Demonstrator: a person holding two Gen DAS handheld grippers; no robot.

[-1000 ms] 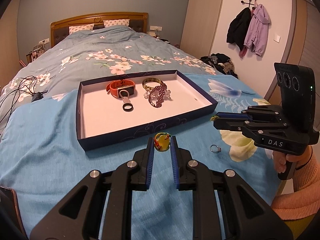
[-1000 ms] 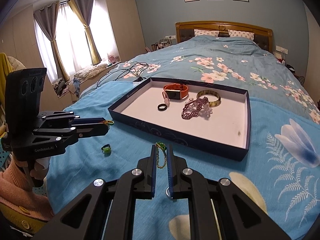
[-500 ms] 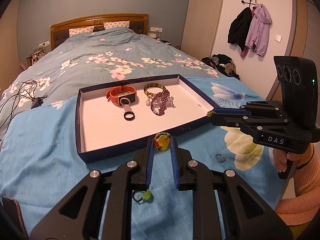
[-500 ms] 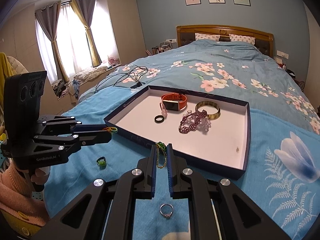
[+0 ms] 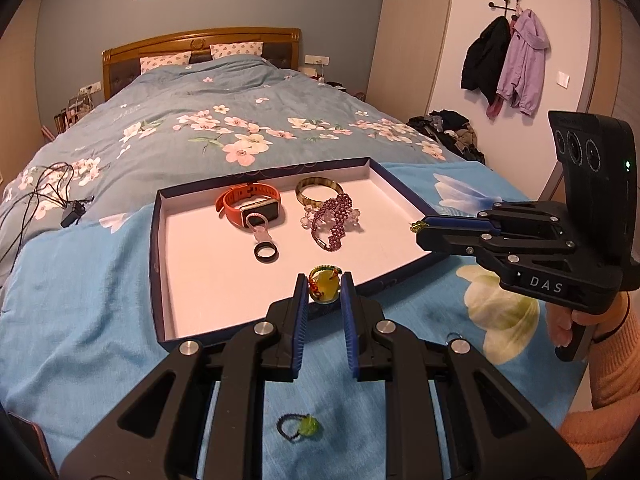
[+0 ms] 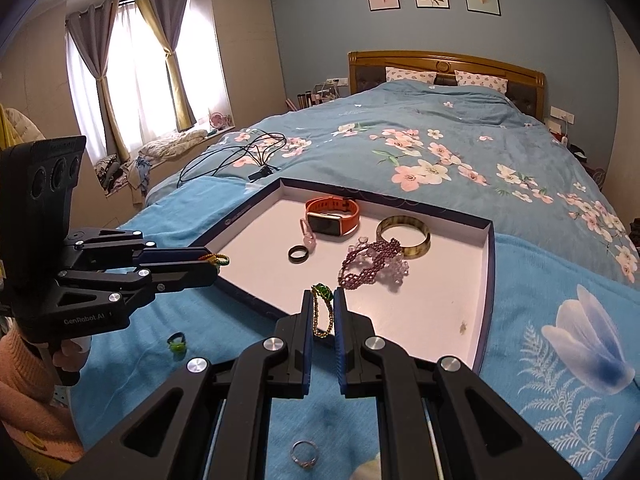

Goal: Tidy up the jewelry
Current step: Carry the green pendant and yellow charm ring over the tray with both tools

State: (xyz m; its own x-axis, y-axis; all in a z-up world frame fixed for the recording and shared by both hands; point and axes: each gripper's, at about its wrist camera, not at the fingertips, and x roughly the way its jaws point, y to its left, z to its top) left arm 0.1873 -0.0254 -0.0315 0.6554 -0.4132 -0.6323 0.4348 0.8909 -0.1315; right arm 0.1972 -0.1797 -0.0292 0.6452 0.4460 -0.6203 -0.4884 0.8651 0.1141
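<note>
A shallow blue tray (image 5: 159, 264) with a white floor lies on the bed; it also shows in the right wrist view (image 6: 486, 280). It holds an orange watch (image 5: 248, 204), a black ring (image 5: 266, 252), a bangle (image 5: 319, 192) and a purple bead bracelet (image 5: 332, 220). My left gripper (image 5: 325, 294) is shut on a yellow pendant (image 5: 325, 292) over the tray's near edge. My right gripper (image 6: 323, 308) is shut on a gold chain with a green bead (image 6: 322, 312) over the tray's near corner. A green ring (image 5: 298, 427) and a silver ring (image 6: 305, 454) lie on the blanket.
Black cables (image 5: 44, 196) lie on the bed left of the tray. Pillows and a wooden headboard (image 5: 200, 40) are at the far end. Coats (image 5: 504, 60) hang on the right wall. Curtained windows (image 6: 132, 76) are at the left.
Both grippers have moved forward and up with their pieces, from over the blanket to over the tray's near edge. The green and silver rings now show below them.
</note>
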